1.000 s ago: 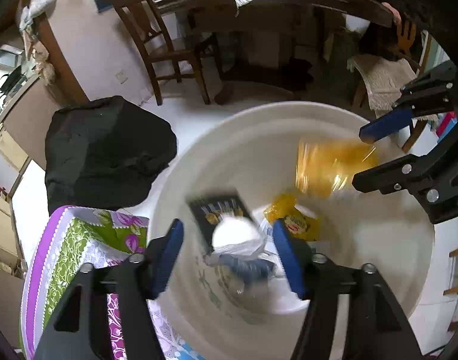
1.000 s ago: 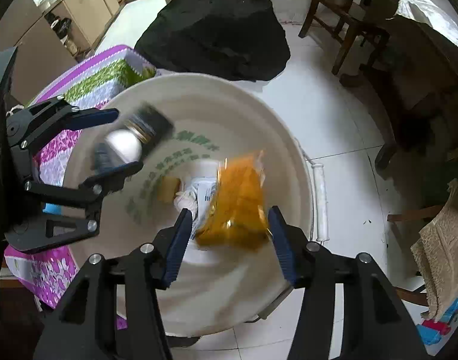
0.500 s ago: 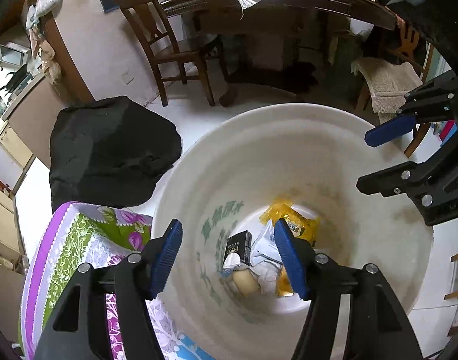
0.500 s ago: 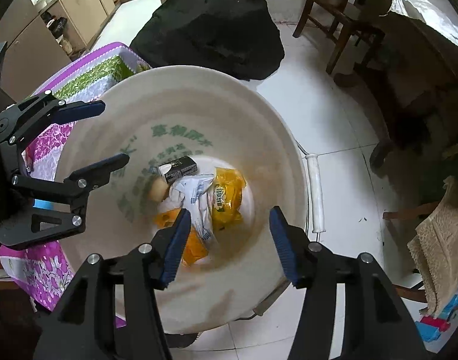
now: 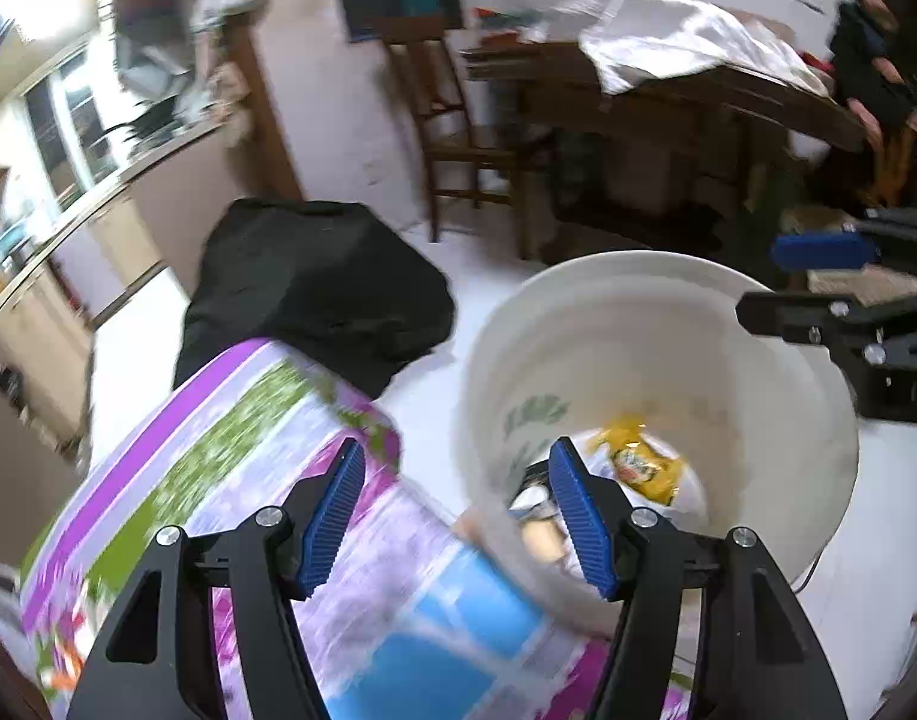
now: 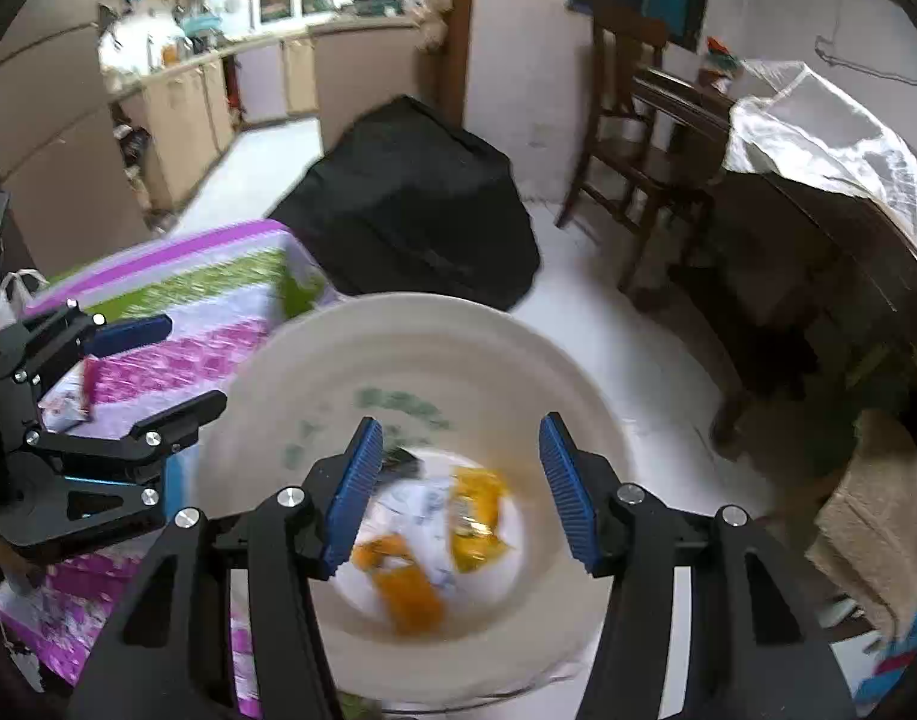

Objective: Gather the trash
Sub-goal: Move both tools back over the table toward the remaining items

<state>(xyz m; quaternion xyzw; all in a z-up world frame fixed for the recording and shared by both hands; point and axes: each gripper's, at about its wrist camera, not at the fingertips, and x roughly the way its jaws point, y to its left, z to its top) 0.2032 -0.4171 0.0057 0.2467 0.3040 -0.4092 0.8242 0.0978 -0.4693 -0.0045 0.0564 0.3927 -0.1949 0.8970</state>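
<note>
A white bucket (image 5: 776, 384) stands on the floor beside the table and holds trash: a yellow snack packet (image 5: 644, 468), white wrappers and an orange packet (image 6: 407, 591). It also shows in the right wrist view (image 6: 314, 372). My left gripper (image 5: 452, 516) is open and empty, over the table edge and the bucket's near rim. My right gripper (image 6: 455, 495) is open and empty, above the bucket mouth. A small red and white wrapper (image 6: 77, 399) lies on the tablecloth by the left gripper.
The table has a purple, green and blue floral cloth (image 5: 230, 450). A black covered bulk (image 5: 314, 282) sits on the white floor behind. A wooden chair (image 5: 452, 120) and a dark table with white cloth (image 5: 686, 60) stand at the back. Kitchen cabinets (image 6: 176, 114) are left.
The packets dropped from both grippers into the bucket and now lie at its bottom. Both grippers have pulled up and back; the left swung left over the tablecloth.
</note>
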